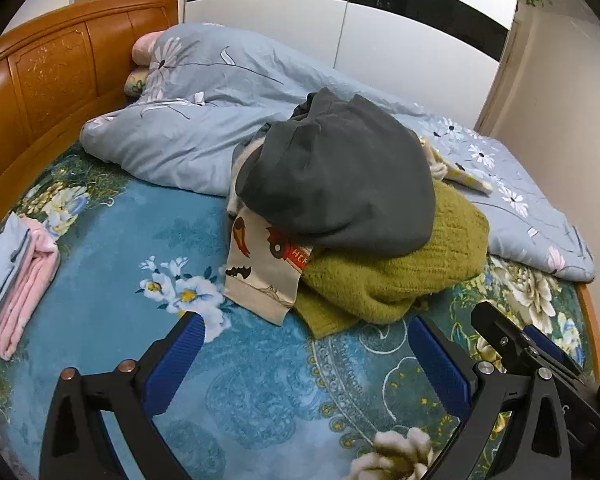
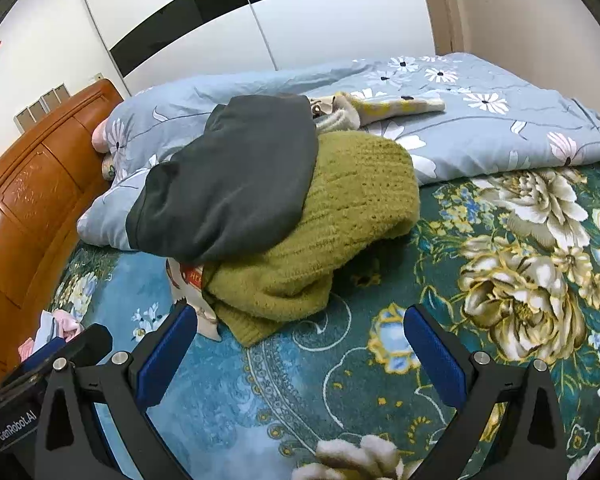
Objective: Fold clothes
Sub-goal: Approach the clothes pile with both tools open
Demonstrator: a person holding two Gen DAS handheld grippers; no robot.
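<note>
**Ahead of both tools: a heap waiting, a folded stack off to the left**

Ahead of the left tool (image 1: 306,354) and right tool (image 2: 300,350), both spread and holding nothing, lies a heap: grey garment (image 1: 340,184) over green sweater (image 1: 396,280) and printed cloth (image 1: 260,280). Folded clothes (image 1: 16,276) sit far left. Pinch only the topmost grey layer by an edge, lifting clear onto bare bed (image 1: 148,232).

This is a bedroom in a home. A wide bed with a carved wooden headboard (image 1: 64,68) carries a blue flowered bedspread (image 1: 112,248), and a light blue quilt (image 1: 204,136) lies bunched along its far edge, with a heap of clothes (image 1: 340,208) in the middle. Behind the bed stands a tall white wardrobe (image 1: 412,40) with a black band across its sliding doors.
</note>
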